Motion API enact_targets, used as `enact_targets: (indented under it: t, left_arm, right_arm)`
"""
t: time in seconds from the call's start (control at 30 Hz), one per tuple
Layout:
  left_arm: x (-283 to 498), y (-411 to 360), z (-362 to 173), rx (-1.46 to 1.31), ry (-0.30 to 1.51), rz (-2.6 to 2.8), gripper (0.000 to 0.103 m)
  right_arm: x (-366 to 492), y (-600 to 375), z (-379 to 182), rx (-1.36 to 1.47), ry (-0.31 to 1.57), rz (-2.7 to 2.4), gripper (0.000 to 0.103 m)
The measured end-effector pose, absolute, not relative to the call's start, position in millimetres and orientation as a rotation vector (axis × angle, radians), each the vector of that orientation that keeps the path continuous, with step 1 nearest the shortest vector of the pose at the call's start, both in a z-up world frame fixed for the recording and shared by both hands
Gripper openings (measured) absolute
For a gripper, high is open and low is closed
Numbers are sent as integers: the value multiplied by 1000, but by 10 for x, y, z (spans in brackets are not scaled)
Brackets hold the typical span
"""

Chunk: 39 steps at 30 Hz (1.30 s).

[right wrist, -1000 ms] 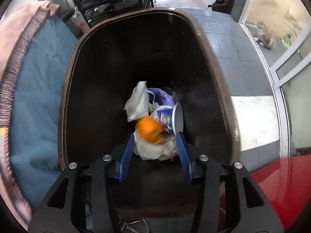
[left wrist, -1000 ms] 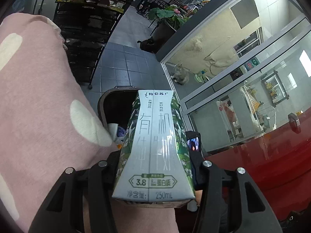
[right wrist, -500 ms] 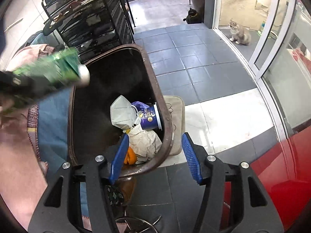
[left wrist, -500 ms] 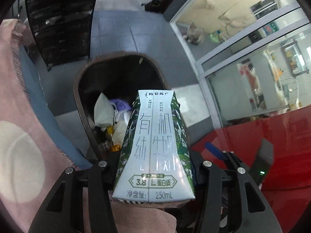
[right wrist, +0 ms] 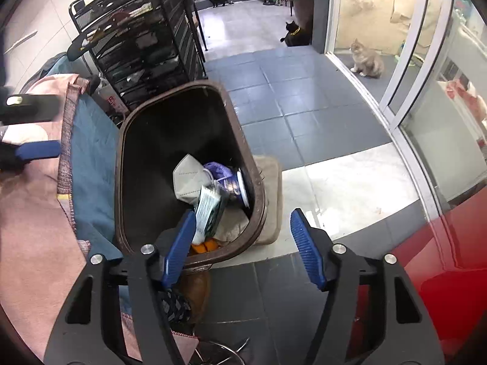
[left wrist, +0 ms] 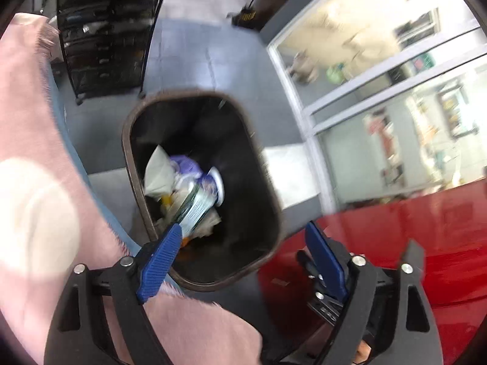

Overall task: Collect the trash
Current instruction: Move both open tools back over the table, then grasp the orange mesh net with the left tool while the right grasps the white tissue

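Now milk carton [right wrist: 210, 210] lies in brown bin [right wrist: 258, 188] atop mask and cup. My left tongs [left wrist: 243, 249] opening, nothing between; right tongs [right wrist: 240, 246] opening, empty too. I judge carton light, crushable, slick; grip across flat sides if needed.

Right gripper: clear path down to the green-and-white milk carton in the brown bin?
Probably yes. The milk carton lies on top of the trash in the open brown bin, nothing over it; the right gripper, jaws opening and empty, sits above the near rim.
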State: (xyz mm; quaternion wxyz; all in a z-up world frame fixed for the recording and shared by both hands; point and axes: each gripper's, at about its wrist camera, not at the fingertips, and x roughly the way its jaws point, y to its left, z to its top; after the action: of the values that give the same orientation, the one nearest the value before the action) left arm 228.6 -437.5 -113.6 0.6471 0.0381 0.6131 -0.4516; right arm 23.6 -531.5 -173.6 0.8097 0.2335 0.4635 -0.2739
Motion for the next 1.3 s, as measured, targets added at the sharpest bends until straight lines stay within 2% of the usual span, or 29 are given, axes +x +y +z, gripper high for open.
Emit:
enact_targets:
  t: [0.23, 0.47, 0.77, 0.87, 1.03, 1.3]
  left_arm:
    - [1922, -3558, -557, 17, 1149, -1054, 88]
    - [1733, -2385, -199, -102, 964, -930, 92]
    - [1661, -549, -273, -220, 937, -588, 93]
    - [1624, 136, -303, -258, 921, -447, 93]
    - [1590, 1239, -414, -302, 897, -152, 93]
    - [1534, 2871, -404, -314, 765, 332, 93]
  right_arm:
    - [444, -4997, -1234, 431, 906, -499, 65]
    - [935, -4154, -729, 303, 844, -271, 73]
    - [1670, -2629, -600, 129, 938, 125, 75]
    - [1909, -2153, -601, 79, 967, 229, 78]
    - [2250, -1683, -633, 66, 1011, 318, 79]
    - [2662, -1216, -751, 21, 1047, 341, 79]
